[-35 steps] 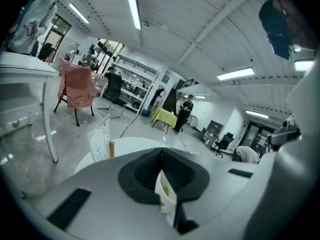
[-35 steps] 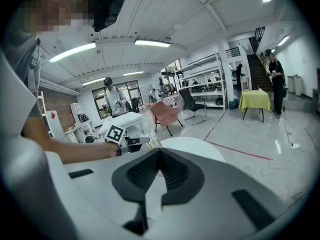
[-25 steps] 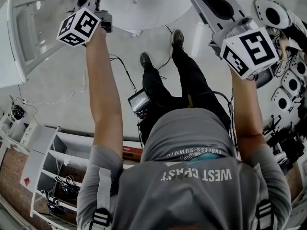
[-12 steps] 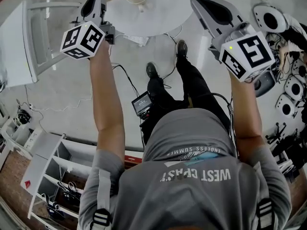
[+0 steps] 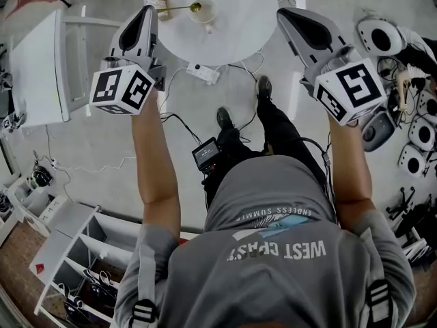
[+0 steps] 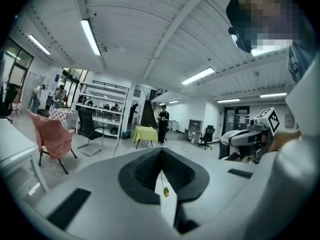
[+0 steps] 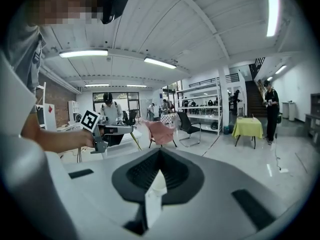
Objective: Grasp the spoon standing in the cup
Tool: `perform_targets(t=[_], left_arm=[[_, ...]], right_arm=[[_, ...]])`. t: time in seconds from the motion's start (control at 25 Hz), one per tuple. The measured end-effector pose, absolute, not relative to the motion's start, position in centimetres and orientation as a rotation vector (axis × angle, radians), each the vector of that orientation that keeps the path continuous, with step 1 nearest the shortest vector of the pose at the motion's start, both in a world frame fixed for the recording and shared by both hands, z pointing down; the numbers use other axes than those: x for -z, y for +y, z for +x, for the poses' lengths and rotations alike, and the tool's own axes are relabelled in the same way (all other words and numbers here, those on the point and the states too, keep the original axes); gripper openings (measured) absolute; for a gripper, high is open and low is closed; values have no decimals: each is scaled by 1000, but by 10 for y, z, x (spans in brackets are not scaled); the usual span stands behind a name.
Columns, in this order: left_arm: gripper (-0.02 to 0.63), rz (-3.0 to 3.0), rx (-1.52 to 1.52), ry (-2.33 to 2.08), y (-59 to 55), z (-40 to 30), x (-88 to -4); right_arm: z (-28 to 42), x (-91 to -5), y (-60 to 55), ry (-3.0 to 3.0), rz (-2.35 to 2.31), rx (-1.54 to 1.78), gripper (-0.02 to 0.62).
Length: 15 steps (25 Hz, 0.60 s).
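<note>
A white cup (image 5: 207, 11) stands on the round white table (image 5: 239, 33) at the top of the head view. A thin gold spoon (image 5: 174, 7) lies level, running from the tip of my left gripper (image 5: 151, 7) to above the cup's rim. In the left gripper view the spoon (image 6: 162, 176) sits in the seam of the left gripper (image 6: 161, 151), whose jaws are shut on it. My right gripper (image 5: 283, 12) hangs over the table's right edge. Its jaws (image 7: 160, 151) meet with nothing between them.
A white chair (image 5: 41, 67) stands left of the table. A power strip (image 5: 202, 72) and cables lie on the floor near the person's feet. White shelving (image 5: 75, 251) is at the lower left, camera gear (image 5: 382, 33) at the right. A pink-draped chair (image 6: 50, 136) stands across the hall.
Both grippers have risen, the left more. The table and cup have slid down into fuller view. The gold spoon, unseen a second ago, now shows at the left gripper's tip.
</note>
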<state>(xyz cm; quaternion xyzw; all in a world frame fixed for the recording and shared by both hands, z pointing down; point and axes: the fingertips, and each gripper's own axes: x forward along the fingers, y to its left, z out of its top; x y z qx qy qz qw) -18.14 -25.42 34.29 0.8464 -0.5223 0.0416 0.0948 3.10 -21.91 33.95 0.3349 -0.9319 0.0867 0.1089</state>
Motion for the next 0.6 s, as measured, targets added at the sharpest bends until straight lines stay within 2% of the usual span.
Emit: perform_targets(t=[0.6], left_arm=[[3,2623,-178,-1565,-195,-190,-274]], right_arm=[[27,-283,-199,-2761,1021,-96,2]])
